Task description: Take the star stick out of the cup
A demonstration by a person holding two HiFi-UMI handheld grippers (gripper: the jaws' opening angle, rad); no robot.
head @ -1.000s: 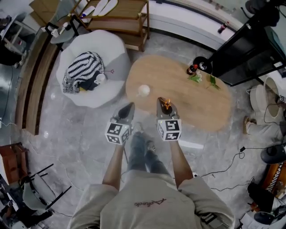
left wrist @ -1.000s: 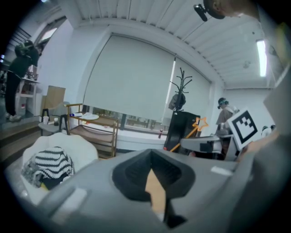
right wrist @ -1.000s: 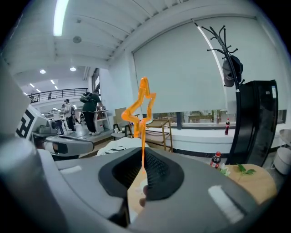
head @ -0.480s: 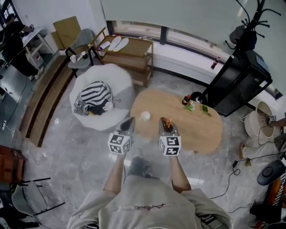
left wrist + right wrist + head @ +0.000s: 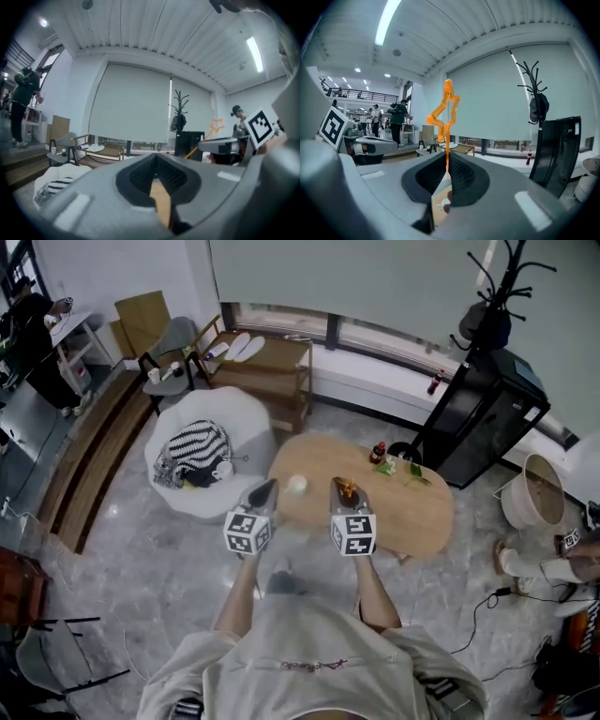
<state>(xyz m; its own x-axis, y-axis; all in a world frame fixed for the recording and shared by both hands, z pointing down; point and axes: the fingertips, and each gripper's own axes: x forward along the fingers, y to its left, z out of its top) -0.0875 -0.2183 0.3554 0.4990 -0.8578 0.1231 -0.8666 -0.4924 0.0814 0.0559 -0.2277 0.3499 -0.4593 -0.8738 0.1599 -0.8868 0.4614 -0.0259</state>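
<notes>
Since a second ago the head view has pulled back. The oval wooden table (image 5: 412, 512) now looks smaller and sits higher in the frame, and more of the room shows. Both grippers are still held side by side at frame centre.

In the head view, the left gripper (image 5: 267, 489) points at the table's near edge. The small white cup (image 5: 297, 485) stands on the table between the two grippers. The right gripper (image 5: 345, 493) carries the thin orange star-topped stick (image 5: 348, 487) at its tip, clear of the cup and to its right.

In the left gripper view, the jaws are drawn together with nothing between them. Only a sliver of tabletop shows through the slit. At centre right the stick rises from the right gripper.

In the right gripper view, the jaws are pinched onto the bottom end of the stick's stem at lower centre. The star stands upright at upper centre. The left gripper and its marker cube sit at the left edge.

The stick looks out of the cup, so the task seems all but done. It appears very light, slim and probably a little springy. Held only at its lowest end, it could swing or slip. A hold further up the straight stem, below the star, would be steadier, and a gentle squeeze should be enough.
</notes>
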